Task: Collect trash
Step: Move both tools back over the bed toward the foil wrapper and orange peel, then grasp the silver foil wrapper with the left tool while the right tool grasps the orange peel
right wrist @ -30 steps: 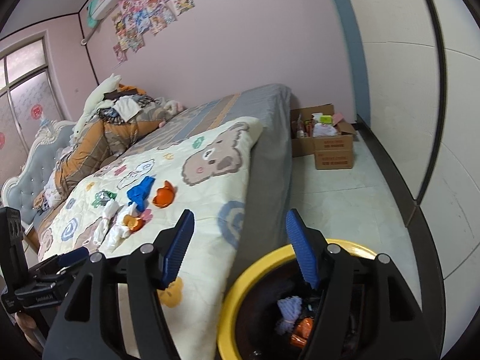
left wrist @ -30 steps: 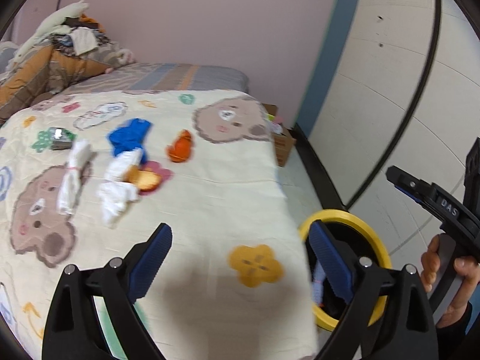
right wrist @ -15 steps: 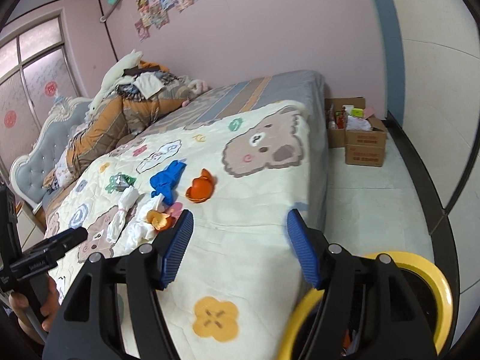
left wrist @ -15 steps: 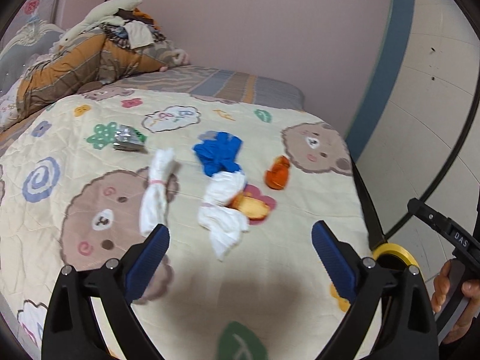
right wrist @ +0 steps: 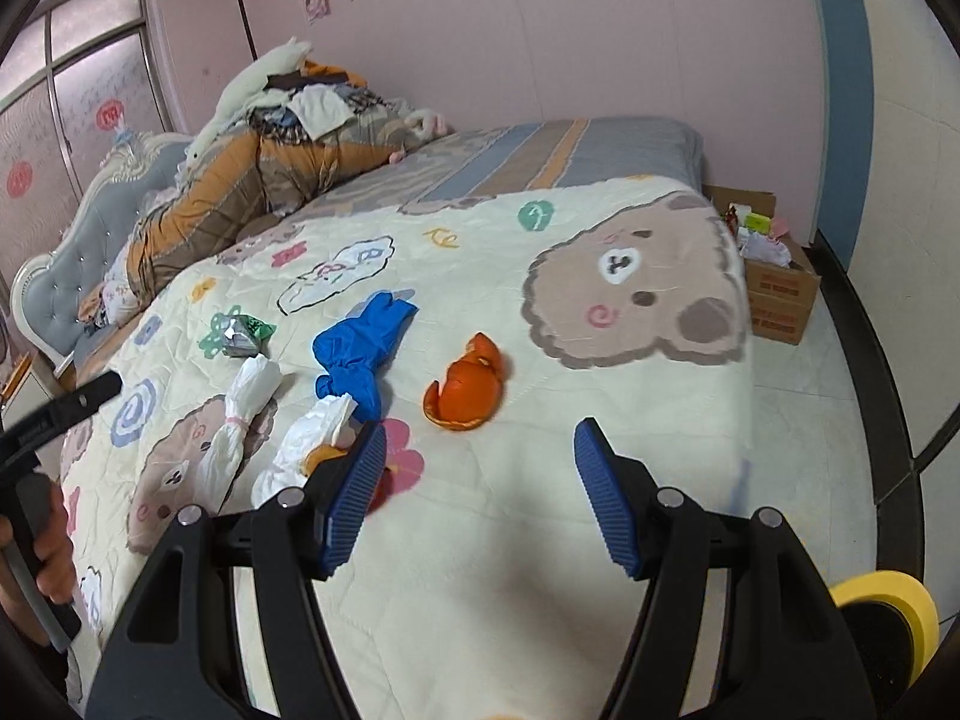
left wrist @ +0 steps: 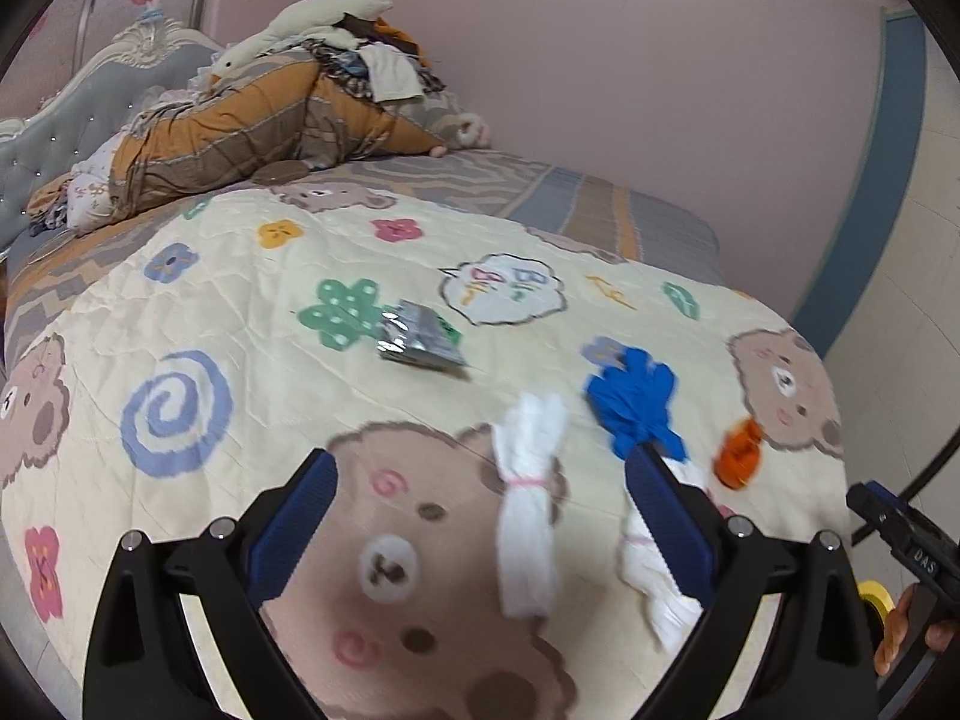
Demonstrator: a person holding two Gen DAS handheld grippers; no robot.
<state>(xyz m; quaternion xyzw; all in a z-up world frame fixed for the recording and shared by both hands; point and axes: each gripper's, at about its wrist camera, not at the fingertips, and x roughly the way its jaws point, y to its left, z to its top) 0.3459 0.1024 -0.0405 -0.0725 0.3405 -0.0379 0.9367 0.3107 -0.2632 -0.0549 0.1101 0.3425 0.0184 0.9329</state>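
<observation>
Both jaws are seen spread wide with nothing between them: the left gripper (left wrist: 480, 516) and the right gripper (right wrist: 480, 492) are held over the cream cartoon-bear quilt (right wrist: 600, 600). On the quilt, a crumpled blue glove (right wrist: 360, 342) lies beside an orange peel (right wrist: 465, 387), a tied white tissue bundle (left wrist: 528, 504), a second crumpled white tissue (right wrist: 306, 444) and a silver foil wrapper (left wrist: 420, 342). A yellow-rimmed bin (right wrist: 888, 606) is glimpsed off the quilt's edge.
</observation>
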